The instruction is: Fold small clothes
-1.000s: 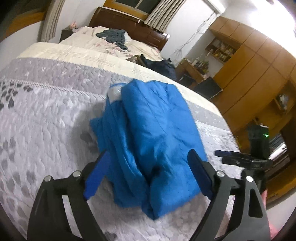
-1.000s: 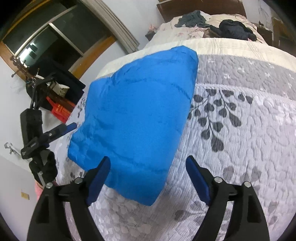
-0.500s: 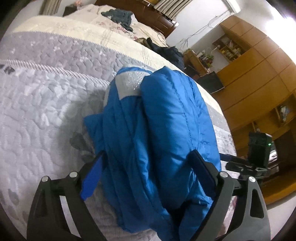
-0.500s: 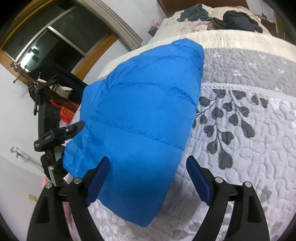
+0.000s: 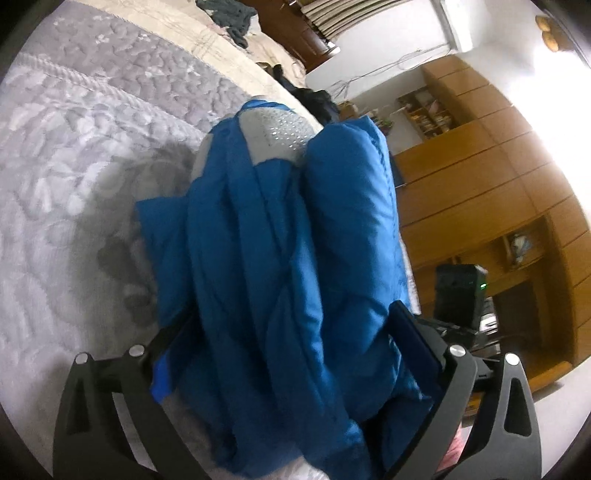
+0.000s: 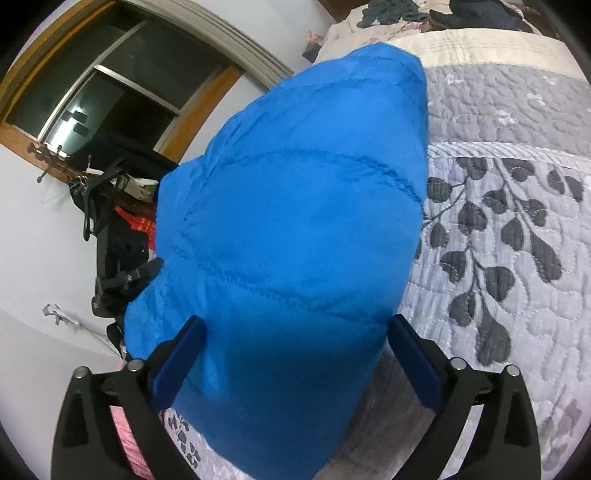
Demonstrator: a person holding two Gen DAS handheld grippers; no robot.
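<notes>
A folded blue padded jacket [image 5: 277, 240] lies in a thick bundle on the grey quilted bedspread [image 5: 74, 166]; a grey dotted lining patch [image 5: 273, 136] shows at its far end. My left gripper [image 5: 291, 350] is open, its blue fingers straddling the bundle's near end. In the right wrist view the same jacket [image 6: 295, 221] shows its smooth quilted side on the bedspread [image 6: 517, 258]. My right gripper [image 6: 295, 362] is open too, one finger on each side of the jacket's near edge. The jacket fills the gap between both pairs of fingers.
A black device on a tripod [image 5: 458, 291] stands past the bed edge, in front of wooden cabinets [image 5: 498, 166]. Another black stand [image 6: 118, 273] sits below a dark window [image 6: 92, 92]. Dark clothes [image 6: 391, 11] lie far up the bed.
Both grippers have moved forward onto the jacket, so it now sits between the fingers of each. The finger spacing looks unchanged.
</notes>
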